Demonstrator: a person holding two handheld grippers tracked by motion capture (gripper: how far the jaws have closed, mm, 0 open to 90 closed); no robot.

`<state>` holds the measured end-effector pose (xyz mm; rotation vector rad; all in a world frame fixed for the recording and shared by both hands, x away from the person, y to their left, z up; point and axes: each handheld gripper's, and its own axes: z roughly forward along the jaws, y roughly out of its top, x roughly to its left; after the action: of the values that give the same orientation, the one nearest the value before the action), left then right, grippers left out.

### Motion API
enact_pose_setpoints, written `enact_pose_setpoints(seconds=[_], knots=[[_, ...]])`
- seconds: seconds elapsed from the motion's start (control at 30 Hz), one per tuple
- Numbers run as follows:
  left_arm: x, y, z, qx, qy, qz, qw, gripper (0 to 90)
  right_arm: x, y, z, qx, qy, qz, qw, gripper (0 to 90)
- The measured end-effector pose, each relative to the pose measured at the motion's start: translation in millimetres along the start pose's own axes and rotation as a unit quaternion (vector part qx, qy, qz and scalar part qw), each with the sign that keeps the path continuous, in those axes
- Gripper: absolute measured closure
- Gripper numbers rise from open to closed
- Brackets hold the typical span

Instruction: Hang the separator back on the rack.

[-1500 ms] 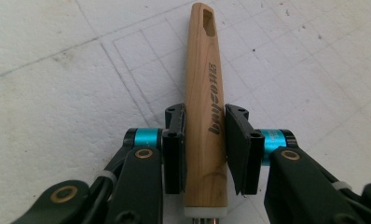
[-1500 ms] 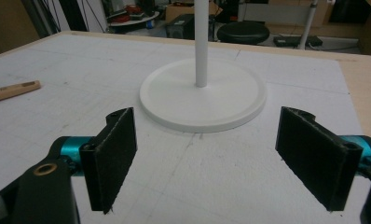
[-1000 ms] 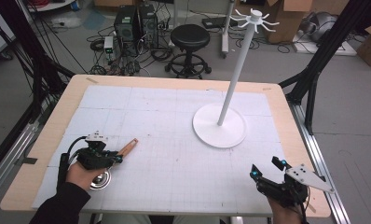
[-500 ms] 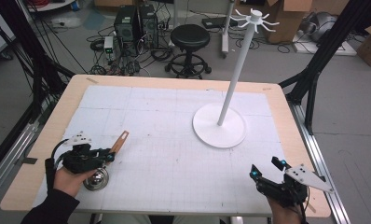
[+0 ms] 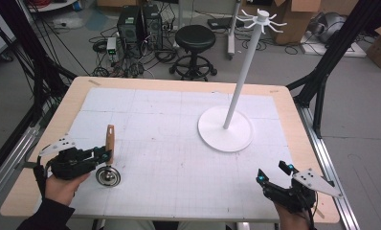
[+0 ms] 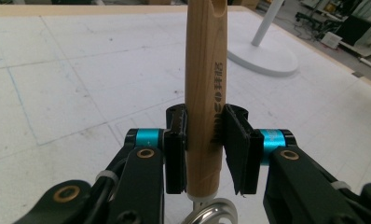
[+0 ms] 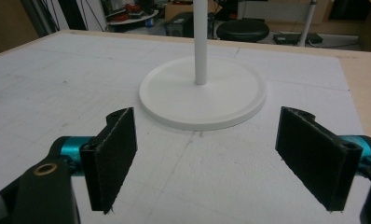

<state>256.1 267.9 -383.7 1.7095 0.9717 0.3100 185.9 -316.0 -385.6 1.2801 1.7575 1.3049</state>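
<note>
A utensil with a wooden handle [image 5: 110, 139] and a round metal head [image 5: 107, 176] sits at the table's front left. My left gripper [image 5: 105, 154] is shut on the handle near the metal end. In the left gripper view the handle [image 6: 204, 70] runs straight away between the jaws, with the metal head [image 6: 211, 212] just below them. My right gripper [image 5: 272, 173] hovers open at the front right with nothing in it. In the right gripper view its pads [image 7: 111, 154] stand wide apart, facing the white stand [image 7: 202, 98].
A white stand with a round base [image 5: 225, 128], a tall pole [image 5: 241, 81] and hooks on top stands right of centre on the white gridded mat [image 5: 169, 143]. A stool [image 5: 195, 38], computers and cables are on the floor beyond the table's far edge.
My left hand has shifted left and turned. The wooden handle has swung from pointing right to pointing toward the far edge, while the metal head stayed about in place. The right gripper has not moved.
</note>
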Motion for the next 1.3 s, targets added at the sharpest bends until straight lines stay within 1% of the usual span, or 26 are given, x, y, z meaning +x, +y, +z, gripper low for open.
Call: enact_pose_setpoints(seconds=[0.13,0.17,0.3,0.33,0.37,0.43,0.5,0.53,0.57,0.6,0.63,0.67,0.7,0.77,0.8,0.83,0.87,0.9,0.93,0.97,1.0,1.1,1.17,1.2,1.23,1.3], knots=[[-2.5,1.4,-2.4,-0.01,-0.004,0.004,0.9999,70.2,-0.3,0.1,0.2,-0.001,0.0,-0.002,1.0,19.0],[-4.0,2.2,-3.8,-0.017,-0.005,0.008,0.9998,70.2,-0.1,0.1,0.2,-0.001,0.0,-0.001,1.0,19.0],[-5.8,3.6,-6.2,-0.025,-0.01,0.009,0.9996,70.2,-0.1,0.1,0.0,-0.001,0.0,-0.001,1.0,19.0],[-6.5,4.1,-7.0,-0.028,-0.014,0.011,0.9994,70.2,-0.4,0.1,0.0,-0.001,0.0,-0.002,1.0,19.0],[-8.9,5.3,-8.8,-0.037,-0.018,0.014,0.999,70.2,-0.6,0.1,-0.1,-0.001,0.0,-0.002,1.0,19.0],[-10.4,6.3,-9.7,-0.04,-0.022,0.017,0.9988,70.2,-0.6,0.2,-0.1,-0.001,0.0,-0.002,1.0,19.0],[-15.1,8.7,-10.8,-0.047,-0.029,0.021,0.9982,70.2,-0.4,0.4,0.1,-0.002,0.001,-0.002,1.0,19.0],[-20.6,11.4,-11.3,-0.05,-0.039,0.027,0.9976,70.2,0.4,0.7,0.0,-0.002,0.003,-0.001,1.0,19.0],[-20.6,11.4,-11.3,-0.05,-0.039,0.027,0.9976,70.2,0.4,0.7,0.0,-0.002,0.003,-0.001,1.0,19.0],[-23.6,12.5,-11.1,-0.052,-0.045,0.031,0.9971,70.2,0.9,1.0,0.0,-0.004,0.007,-0.002,1.0,19.0],[-30.4,14.8,-10.2,-0.053,-0.057,0.038,0.9962,70.2,2.3,2.3,-0.6,-0.007,0.016,-0.004,0.9998,18.9],[-30.4,14.8,-10.2,-0.053,-0.057,0.038,0.9962,70.2,2.3,2.3,-0.6,-0.007,0.016,-0.004,0.9998,18.9],[-34.1,15.9,-9.4,-0.053,-0.066,0.041,0.9956,70.2,3.3,3.4,-0.7,-0.012,0.022,-0.004,0.9997,18.9],[-41.5,17.7,-7.3,-0.055,-0.081,0.043,0.9943,70.2,5.4,5.5,-1.1,-0.018,0.039,-0.006,0.9991,19.0],[-48.3,18.9,-4.8,-0.055,-0.098,0.047,0.9925,70.2,8.3,7.7,-1.1,-0.021,0.058,-0.009,0.998,18.9],[-48.3,18.9,-4.8,-0.055,-0.098,0.047,0.9925,70.1,8.3,7.7,-1.1,-0.021,0.058,-0.009,0.998,18.9],[-52.2,19.3,-3.3,-0.055,-0.106,0.05,0.9916,70.1,10.2,8.8,-0.9,-0.022,0.07,-0.009,0.9973,19.0],[-55.9,19.7,-1.9,-0.053,-0.112,0.055,0.9908,70.2,13.8,11.1,-0.2,-0.026,0.093,-0.011,0.9953,19.0],[-60.0,20.1,-0.4,-0.05,-0.12,0.057,0.9899,70.2,13.8,11.1,-0.2,-0.026,0.093,-0.011,0.9953,19.0],[-64.2,20.6,1.2,-0.049,-0.128,0.06,0.9888,70.1,18.8,13.7,0.5,-0.027,0.116,-0.013,0.9927,19.0],[-68.4,21.0,2.8,-0.048,-0.136,0.063,0.9876,70.1,18.8,13.7,0.5,-0.027,0.116,-0.013,0.9927,19.0],[-81.8,22.8,7.8,-0.041,-0.161,0.076,0.9833,70.2,27.3,18.4,1.9,-0.029,0.156,-0.021,0.9871,19.0],[-90.7,24.2,10.7,-0.036,-0.173,0.085,0.9806,70.1,33.0,21.9,2.0,-0.033,0.174,-0.025,0.9839,19.0],[-99.2,25.3,13.7,-0.035,-0.182,0.09,0.9786,70.1,38.6,26.0,2.2,-0.039,0.193,-0.023,0.9801,18.9],[-99.2,25.3,13.7,-0.035,-0.182,0.09,0.9786,70.1,38.6,26.0,2.2,-0.039,0.193,-0.023,0.9801,18.9],[-107.3,25.7,17.6,-0.031,-0.19,0.095,0.9767,70.1,44.8,30.5,2.9,-0.042,0.211,-0.024,0.9764,18.9]])
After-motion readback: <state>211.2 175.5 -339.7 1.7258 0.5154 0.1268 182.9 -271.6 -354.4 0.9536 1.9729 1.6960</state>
